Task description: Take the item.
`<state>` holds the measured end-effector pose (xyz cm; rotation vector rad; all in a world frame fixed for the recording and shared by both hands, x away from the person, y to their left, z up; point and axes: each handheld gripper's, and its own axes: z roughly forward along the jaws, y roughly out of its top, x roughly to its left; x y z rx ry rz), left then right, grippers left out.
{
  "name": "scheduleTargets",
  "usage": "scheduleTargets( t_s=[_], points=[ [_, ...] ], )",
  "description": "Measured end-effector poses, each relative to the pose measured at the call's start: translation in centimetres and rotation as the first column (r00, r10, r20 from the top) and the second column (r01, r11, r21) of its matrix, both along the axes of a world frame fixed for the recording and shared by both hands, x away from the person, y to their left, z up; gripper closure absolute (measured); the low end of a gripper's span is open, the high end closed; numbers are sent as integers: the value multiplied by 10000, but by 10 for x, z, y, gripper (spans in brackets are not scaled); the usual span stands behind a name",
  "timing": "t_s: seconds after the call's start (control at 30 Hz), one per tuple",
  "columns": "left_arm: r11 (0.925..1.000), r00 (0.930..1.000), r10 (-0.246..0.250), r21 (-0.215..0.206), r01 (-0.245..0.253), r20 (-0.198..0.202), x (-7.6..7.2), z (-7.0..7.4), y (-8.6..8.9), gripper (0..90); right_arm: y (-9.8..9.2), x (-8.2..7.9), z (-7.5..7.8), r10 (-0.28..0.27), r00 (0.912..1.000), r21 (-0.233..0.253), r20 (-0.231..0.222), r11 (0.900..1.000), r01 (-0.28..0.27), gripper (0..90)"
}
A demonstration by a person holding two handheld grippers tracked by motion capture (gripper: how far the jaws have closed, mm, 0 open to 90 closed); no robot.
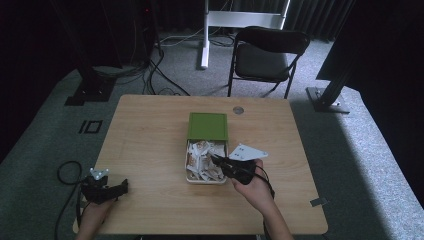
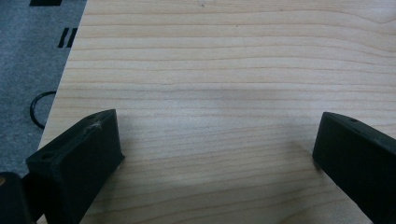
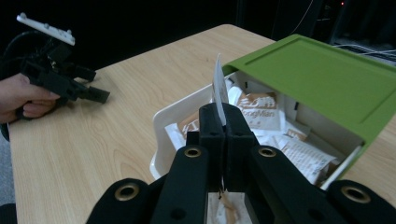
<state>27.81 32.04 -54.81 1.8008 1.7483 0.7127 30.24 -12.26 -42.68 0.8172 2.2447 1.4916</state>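
Observation:
A white box (image 1: 189,176) holding several paper packets (image 1: 200,159) sits mid-table, its green lid (image 1: 207,125) slid back over the far half. My right gripper (image 1: 219,161) hovers over the box's right side, shut on a thin white packet (image 3: 218,86) that stands edge-on between the jaws of the right gripper (image 3: 224,114). Below it are the box rim (image 3: 161,123), the green lid (image 3: 317,74) and more packets (image 3: 303,156). My left gripper (image 1: 120,188) rests near the table's front left corner. In its own view the left gripper (image 2: 217,140) is open over bare wood.
A round grommet (image 1: 238,109) sits in the tabletop behind the lid. Beyond the table stand a black folding chair (image 1: 267,55) and a white stand leg (image 1: 204,35). Cables (image 1: 155,70) trail on the carpet, and a cable loop (image 1: 67,172) lies left of the table.

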Motion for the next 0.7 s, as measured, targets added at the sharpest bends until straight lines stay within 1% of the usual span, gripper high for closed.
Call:
scheduleTargets(
  t_s=[0.1, 0.27, 0.4, 0.53, 0.7],
  points=[
    [10000, 10000, 1, 1, -1, 1, 0, 0, 0, 16, -5, 3, 4, -240, 9996, 23, 178, 9997, 240, 891],
    [10000, 10000, -2, -1, 2, -17, 0, 0, 0, 16, -14, 6, 10, -564, 9979, 131, 311, 9983, 560, 891],
    [10000, 10000, -4, 0, 4, -7, 0, 0, 0, 16, -23, 9, 13, -967, 9941, 218, 492, 9952, 957, 892],
    [10000, 10000, -3, 1, 3, -7, 0, 0, 0, 16, -33, 11, 16, -1231, 9909, 259, 539, 9922, 1219, 892],
    [10000, 10000, -9, 8, 9, -11, 0, 0, 0, 16, -47, 14, 16, -1665, 9843, 312, 590, 9858, 1649, 892]
  ],
)
